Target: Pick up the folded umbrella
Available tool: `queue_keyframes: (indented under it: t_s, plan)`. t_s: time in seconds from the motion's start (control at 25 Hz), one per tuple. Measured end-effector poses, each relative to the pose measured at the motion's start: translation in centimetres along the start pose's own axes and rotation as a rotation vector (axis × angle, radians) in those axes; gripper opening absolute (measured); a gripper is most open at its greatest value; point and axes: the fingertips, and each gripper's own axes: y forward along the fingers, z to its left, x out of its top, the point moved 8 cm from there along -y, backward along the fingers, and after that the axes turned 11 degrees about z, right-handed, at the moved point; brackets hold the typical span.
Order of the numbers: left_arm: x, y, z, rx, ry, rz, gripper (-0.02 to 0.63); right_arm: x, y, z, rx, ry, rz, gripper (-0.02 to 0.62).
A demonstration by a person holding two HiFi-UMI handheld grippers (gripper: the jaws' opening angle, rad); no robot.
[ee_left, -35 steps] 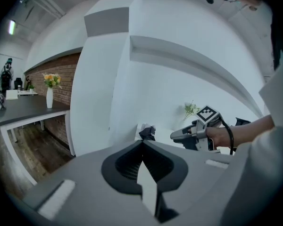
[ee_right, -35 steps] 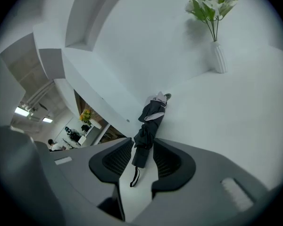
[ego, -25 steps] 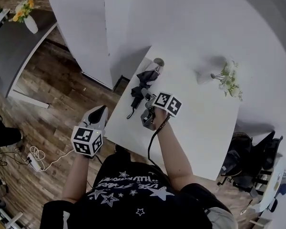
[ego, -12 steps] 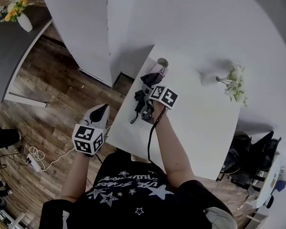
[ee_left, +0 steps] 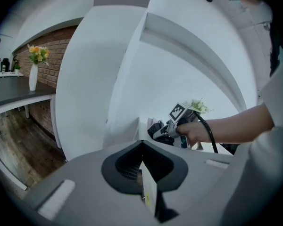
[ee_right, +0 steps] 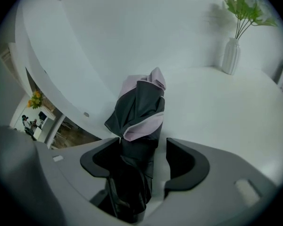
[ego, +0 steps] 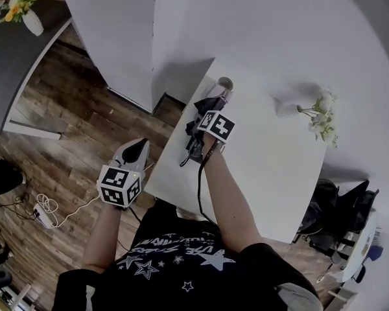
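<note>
Relation: folded black-and-lilac fabric umbrella (ee_right: 140, 102) lies between the jaws of the right gripper (ee_right: 141, 144), long axis running far.
Grip: spread, not pinching.
Idle: left gripper (ee_left: 142, 142), pressed together, farther off.

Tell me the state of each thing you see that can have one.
Umbrella: folded, lying on the table.
Right claw: open, jaws either side of the umbrella.
Left claw: shut, empty, held beside the table.
Vase: upright on the table.
</note>
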Motion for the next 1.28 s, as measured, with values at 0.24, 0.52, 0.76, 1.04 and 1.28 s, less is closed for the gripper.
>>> queue_keyframes:
  t_s: [0.24,0.52,0.76,1.04,1.28]
  plan:
    - [-0.7,-0.2,-0.6,0.009,-0.008,0.003,0.003,0.1,0.2,0.2,0.069,0.033,0.000,0.239]
    - [-1.0,-0.8,-2.0,0.020,0.007,0.002,0.003,-0.1,-0.8,-0.8,0.140,0.041,-0.006,0.232]
    - [-0.4,-1.4,-3.6,0.034,0.028,-0.017,0.003,-0.7,-3.1,-1.3,0.247,0.048,-0.032,0.232]
    - [-0.7,-2.0,-7.0,0.048,0.038,-0.049,0.003,-0.9,-6.8,-3.6,0.336,0.027,-0.080,0.232]
    - [-0.4,-3.5,-8.9,0.086,0.044,-0.090,0.003,-1.5,-10.1,-4.4,0.419,-0.013,-0.123,0.232]
